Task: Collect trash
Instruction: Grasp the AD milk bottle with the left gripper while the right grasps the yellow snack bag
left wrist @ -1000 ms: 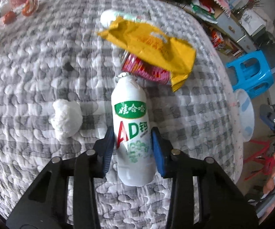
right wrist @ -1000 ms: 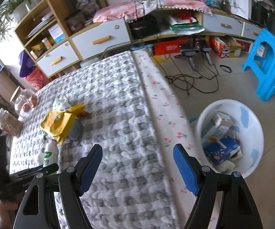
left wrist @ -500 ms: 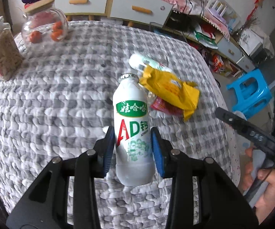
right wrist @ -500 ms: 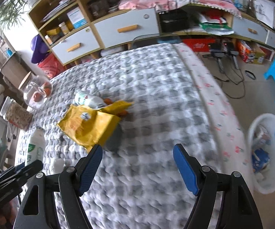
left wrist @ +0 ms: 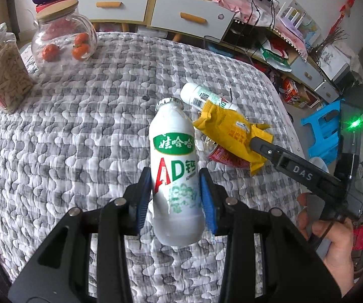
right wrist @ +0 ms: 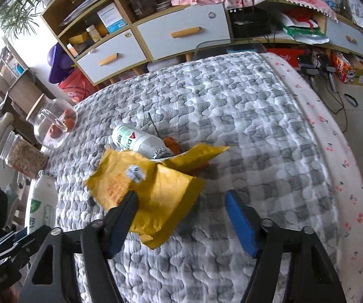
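**Bottle Up, Tongs Over the Yellow Bag**

The left tongs squeezed a white bottle and held it above the bench. The right tongs were closing around the corner of a yellow bag, but the pads did not press it yet. The bag lay on a second bottle and a red can. Two jars stood at the far edge.

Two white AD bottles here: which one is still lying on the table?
The capless bottle partly tucked under the yellow bag, lying on its side. The other bottle is clamped in the left gripper.
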### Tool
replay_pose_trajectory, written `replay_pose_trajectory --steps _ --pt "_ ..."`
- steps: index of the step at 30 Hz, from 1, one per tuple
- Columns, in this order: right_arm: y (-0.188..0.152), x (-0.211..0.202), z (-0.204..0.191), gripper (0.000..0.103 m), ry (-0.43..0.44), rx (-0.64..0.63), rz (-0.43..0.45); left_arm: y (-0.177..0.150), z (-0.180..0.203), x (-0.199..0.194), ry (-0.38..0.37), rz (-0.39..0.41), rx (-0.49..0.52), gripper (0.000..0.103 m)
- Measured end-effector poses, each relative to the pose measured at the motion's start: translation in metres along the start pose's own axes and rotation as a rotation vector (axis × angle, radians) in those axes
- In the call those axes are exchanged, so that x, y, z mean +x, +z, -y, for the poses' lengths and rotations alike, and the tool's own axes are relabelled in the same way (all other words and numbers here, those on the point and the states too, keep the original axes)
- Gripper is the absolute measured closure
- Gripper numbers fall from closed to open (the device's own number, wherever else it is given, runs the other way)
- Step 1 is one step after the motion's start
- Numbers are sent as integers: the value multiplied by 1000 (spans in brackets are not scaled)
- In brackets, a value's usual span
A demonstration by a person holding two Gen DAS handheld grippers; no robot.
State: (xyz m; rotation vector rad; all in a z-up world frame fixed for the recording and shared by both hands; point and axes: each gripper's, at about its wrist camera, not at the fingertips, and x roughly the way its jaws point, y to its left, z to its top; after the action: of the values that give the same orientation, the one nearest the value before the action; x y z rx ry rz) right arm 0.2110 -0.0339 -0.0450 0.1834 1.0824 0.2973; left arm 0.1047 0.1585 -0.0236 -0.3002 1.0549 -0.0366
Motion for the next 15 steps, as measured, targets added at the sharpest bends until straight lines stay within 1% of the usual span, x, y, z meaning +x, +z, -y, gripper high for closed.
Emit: replay_pose_trajectory --steps 1,2,3,4,5,6,7,10,15 --pt "0 1 -1 46 7 -3 0 0 0 1 0 -1 0 64" --pt "0 1 -2 50 14 -5 1 0 1 1 0 -2 0 64" --pt "1 0 -4 59 19 -12 3 0 1 1 1 -2 1 64" --pt "1 0 -6 66 18 -22 4 0 1 1 1 -3 1 64" --pt "1 -2 -8 70 18 -34 3 1 0 2 1 -3 2 64" --pt "0 -2 -9 77 22 -39 1 1 0 2 1 -3 3 64" --pt "0 -3 -10 81 29 -41 -2 1 0 2 0 -2 3 64" --pt "-2 -9 -11 87 46 -40 -3 2 1 2 1 3 5 64" --pt "-3 -24 -11 92 75 -42 15 2 4 0 0 16 11 64"
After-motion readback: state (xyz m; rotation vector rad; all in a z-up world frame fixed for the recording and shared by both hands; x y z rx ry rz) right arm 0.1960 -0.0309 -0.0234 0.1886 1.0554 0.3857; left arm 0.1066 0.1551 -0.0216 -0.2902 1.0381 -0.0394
